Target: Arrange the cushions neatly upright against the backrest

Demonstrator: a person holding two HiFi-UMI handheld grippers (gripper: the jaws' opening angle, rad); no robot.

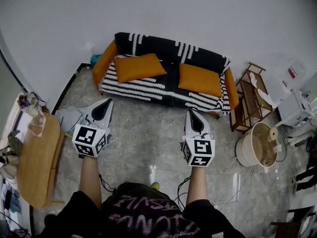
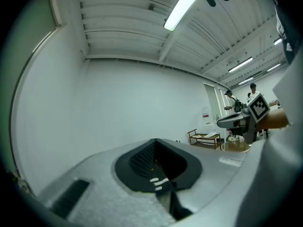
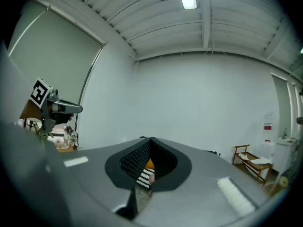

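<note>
Head view, with both gripper views. A sofa (image 1: 171, 51) with a black backrest and a striped seat is set against the wall. Two orange cushions are seen on its seat: the left cushion (image 1: 140, 67) lies skewed near the left end, and the right cushion (image 1: 199, 79) lies towards the right end. Both appear to lie flat or slumped on the seat, not propped upright against the backrest, though this cannot be settled from so steep an angle. An orange armrest is counted at each end of the sofa, the left armrest (image 1: 104, 61) and the right armrest (image 1: 231, 89).

The left gripper (image 1: 105, 103) and the right gripper (image 1: 194, 116) are held level above the floor, well short of the sofa. In each gripper view the jaws are pressed together with nothing between them (left gripper (image 2: 155, 143), right gripper (image 3: 150, 141)).

The task is judged not to have been begun: neither cushion is touched, and both are left to be stood up and squared against the backrest.

Count: one sofa, two cushions, two armrests, two grippers. A wooden table (image 1: 34, 157) at the left and a wooden rack (image 1: 250, 100) at the right are also shown.
</note>
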